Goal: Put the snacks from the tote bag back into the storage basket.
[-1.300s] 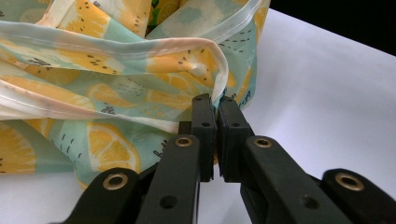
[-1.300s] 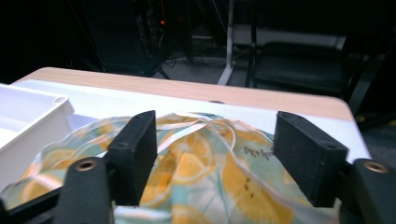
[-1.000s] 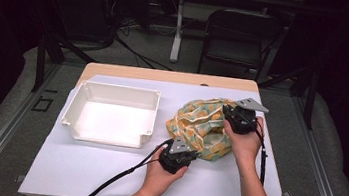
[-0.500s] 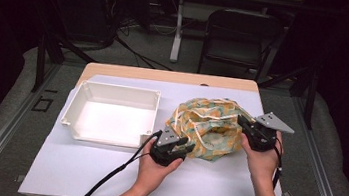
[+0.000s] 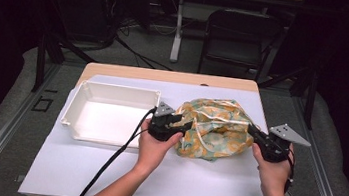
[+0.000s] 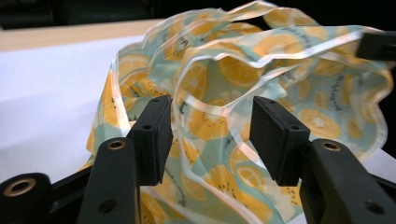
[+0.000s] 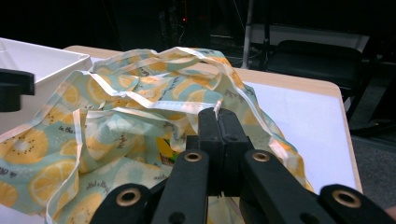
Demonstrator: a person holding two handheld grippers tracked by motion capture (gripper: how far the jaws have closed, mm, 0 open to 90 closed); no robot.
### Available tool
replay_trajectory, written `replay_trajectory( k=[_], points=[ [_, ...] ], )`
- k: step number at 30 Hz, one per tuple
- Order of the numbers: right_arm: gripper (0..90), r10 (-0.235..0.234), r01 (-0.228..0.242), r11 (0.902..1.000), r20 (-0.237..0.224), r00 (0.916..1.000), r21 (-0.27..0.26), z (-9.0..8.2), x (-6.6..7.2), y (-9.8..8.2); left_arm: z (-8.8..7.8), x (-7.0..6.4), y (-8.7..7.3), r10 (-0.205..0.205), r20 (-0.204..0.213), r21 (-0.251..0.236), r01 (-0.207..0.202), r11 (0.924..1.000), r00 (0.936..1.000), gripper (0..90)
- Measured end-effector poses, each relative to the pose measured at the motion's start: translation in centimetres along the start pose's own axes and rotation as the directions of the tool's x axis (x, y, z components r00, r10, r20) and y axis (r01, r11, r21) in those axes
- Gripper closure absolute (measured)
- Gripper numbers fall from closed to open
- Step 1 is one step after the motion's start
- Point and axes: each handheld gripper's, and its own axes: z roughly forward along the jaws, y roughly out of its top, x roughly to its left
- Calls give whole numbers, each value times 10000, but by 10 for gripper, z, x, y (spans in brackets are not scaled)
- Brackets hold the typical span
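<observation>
A crumpled cloth (image 5: pixel 214 125) printed with orange citrus slices on pale green, edged in white, lies on the white table cover right of centre. My left gripper (image 5: pixel 186 125) hovers at its left edge. In the left gripper view its jaws (image 6: pixel 210 135) have just been opening, and a fold of the cloth (image 6: pixel 280 70) hangs between the pads without being pressed. My right gripper (image 5: pixel 251 130) is at the cloth's right side. In the right gripper view it (image 7: pixel 218 116) is shut on a white-trimmed edge of the cloth (image 7: pixel 116 126).
A white rectangular tray (image 5: pixel 113 88) stands left of the cloth, close behind my left hand; its corner (image 7: pixel 46 60) appears in the right gripper view. The white cover (image 5: pixel 202 182) ends short of the wooden far edge (image 5: pixel 165 75). A black chair (image 5: pixel 240 35) stands beyond the table.
The left gripper has lifted and moved away from me, and its jaws have opened off the cloth. The right gripper has pulled the cloth's edge to the right, spreading it.
</observation>
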Motion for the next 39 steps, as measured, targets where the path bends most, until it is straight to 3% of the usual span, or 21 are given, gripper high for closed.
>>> replay_trajectory(
  k=[3,9,12,13,16,19,20,21,22,24,27,28,30,31,33,36,38,39],
  points=[
    [900,-4,4,10000,14,10000,68,-2,-3,-3,10,-1,3,91,-122,201,-88,9998,9999,482],
    [900,0,0,10000,-25,10000,35,-3,-4,-5,30,1,18,459,-896,540,-412,9977,9949,479],
    [900,-4,4,10000,-51,10000,25,-3,-4,-5,35,2,21,554,-899,665,-495,9966,9944,606],
    [900,0,0,10000,-49,10000,17,-3,-4,-5,35,3,22,601,-578,697,-560,9960,9965,678],
    [900,42,-42,10000,-18,10000,1,-3,-5,-5,31,-1,21,799,-339,652,-776,9949,9962,856],
    [900,116,-116,9999,51,9999,12,-3,-6,-5,22,-11,16,913,482,386,-932,9949,9947,900],
    [900,121,-121,9999,80,9999,2,-2,-7,-5,14,-22,10,995,1073,194,-1022,9946,9892,900],
    [900,125,-125,9999,93,9999,9,-2,-7,-5,11,-26,6,1075,1412,147,-1107,9937,9841,900],
    [900,125,-125,9999,93,9999,9,-2,-7,-5,11,-26,6,1075,1412,147,-1107,9937,9841,900],
    [900,114,-115,9999,169,9998,58,-1,-8,-5,5,-37,-7,1138,1951,160,-1191,9927,9742,900],
    [900,163,-163,9999,183,9997,45,0,-8,-6,2,-50,-33,1163,2682,478,-1338,9898,9563,900],
    [900,157,-160,9998,244,9996,137,1,-9,-6,5,-57,-49,1152,2994,774,-1445,9865,9472,900],
    [900,118,-125,9998,368,9993,184,2,-10,-8,10,-62,-63,1333,3079,1146,-1758,9777,9421,900],
    [900,114,-123,9996,352,9993,250,2,-10,-9,10,-62,-63,1333,3079,1146,-1758,9777,9421,900],
    [900,52,-72,9991,506,9987,411,3,-12,-13,16,-66,-77,1417,3203,1569,-1999,9672,9367,900],
    [897,-19,-22,9981,658,9978,620,5,-15,-18,15,-66,-80,1538,3295,1595,-2154,9634,9315,899],
    [888,-53,0,9972,712,9974,744,5,-17,-20,13,-66,-79,1570,3280,1586,-2181,9630,9315,898],
    [800,15,-73,9964,691,9976,845,4,-21,-24,11,-66,-79,1601,3301,1547,-2206,9630,9303,898]
  ],
)
